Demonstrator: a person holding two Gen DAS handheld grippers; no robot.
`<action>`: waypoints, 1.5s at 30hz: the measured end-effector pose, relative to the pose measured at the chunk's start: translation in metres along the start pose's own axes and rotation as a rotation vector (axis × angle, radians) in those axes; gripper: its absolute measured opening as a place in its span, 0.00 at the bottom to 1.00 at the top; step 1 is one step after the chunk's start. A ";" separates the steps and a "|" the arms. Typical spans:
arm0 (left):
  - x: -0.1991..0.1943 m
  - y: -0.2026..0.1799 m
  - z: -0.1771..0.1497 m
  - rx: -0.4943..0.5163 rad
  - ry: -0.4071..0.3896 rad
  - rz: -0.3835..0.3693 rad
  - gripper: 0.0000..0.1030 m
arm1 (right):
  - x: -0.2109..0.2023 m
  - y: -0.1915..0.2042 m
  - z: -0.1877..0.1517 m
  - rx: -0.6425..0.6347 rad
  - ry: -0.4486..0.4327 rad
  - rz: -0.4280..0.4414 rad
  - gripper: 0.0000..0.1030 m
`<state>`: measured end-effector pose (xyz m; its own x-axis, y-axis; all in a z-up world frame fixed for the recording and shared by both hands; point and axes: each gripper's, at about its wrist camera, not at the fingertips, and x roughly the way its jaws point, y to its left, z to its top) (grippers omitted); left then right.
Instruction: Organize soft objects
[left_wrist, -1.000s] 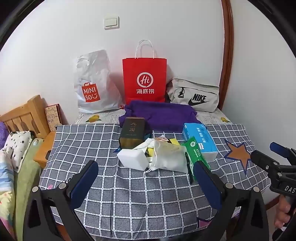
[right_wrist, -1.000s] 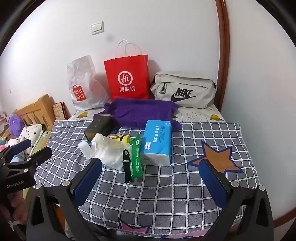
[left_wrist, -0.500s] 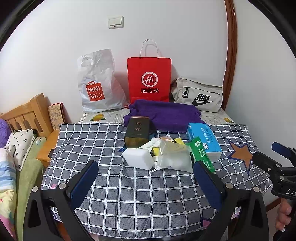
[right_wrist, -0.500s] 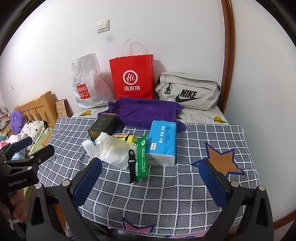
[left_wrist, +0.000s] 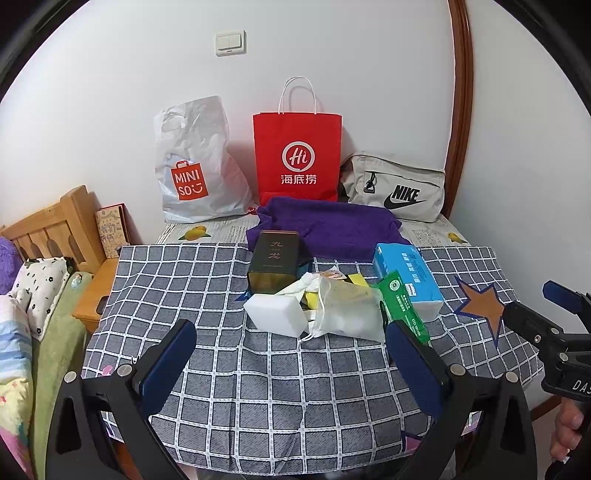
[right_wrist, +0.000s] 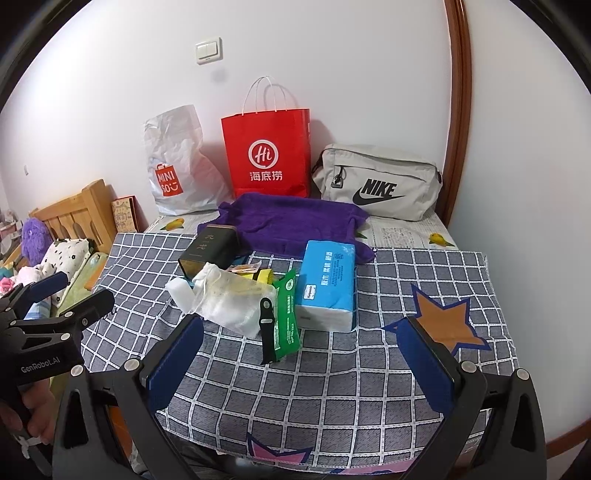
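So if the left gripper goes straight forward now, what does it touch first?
Probably the white foam block, with the drawstring pouch beside it. The left gripper has open jaws aimed at that cluster; depth is uncertain.

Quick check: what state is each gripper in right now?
Left gripper: open, holding nothing, above the checked cloth.
Right gripper: open, holding nothing.
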<state>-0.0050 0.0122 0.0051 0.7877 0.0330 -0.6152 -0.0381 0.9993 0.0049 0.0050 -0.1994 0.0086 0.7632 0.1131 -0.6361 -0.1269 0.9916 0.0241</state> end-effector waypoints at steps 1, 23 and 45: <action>0.000 0.000 0.000 0.000 -0.001 0.000 1.00 | 0.000 0.001 0.000 -0.002 0.000 -0.001 1.00; -0.002 0.001 -0.003 0.004 -0.004 -0.005 1.00 | -0.003 0.004 -0.002 -0.008 -0.006 0.002 1.00; -0.003 0.000 -0.002 0.008 0.002 -0.008 1.00 | -0.003 0.006 -0.003 -0.010 -0.004 0.003 1.00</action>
<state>-0.0091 0.0117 0.0055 0.7864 0.0253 -0.6172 -0.0272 0.9996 0.0063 0.0002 -0.1938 0.0087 0.7652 0.1168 -0.6331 -0.1357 0.9906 0.0187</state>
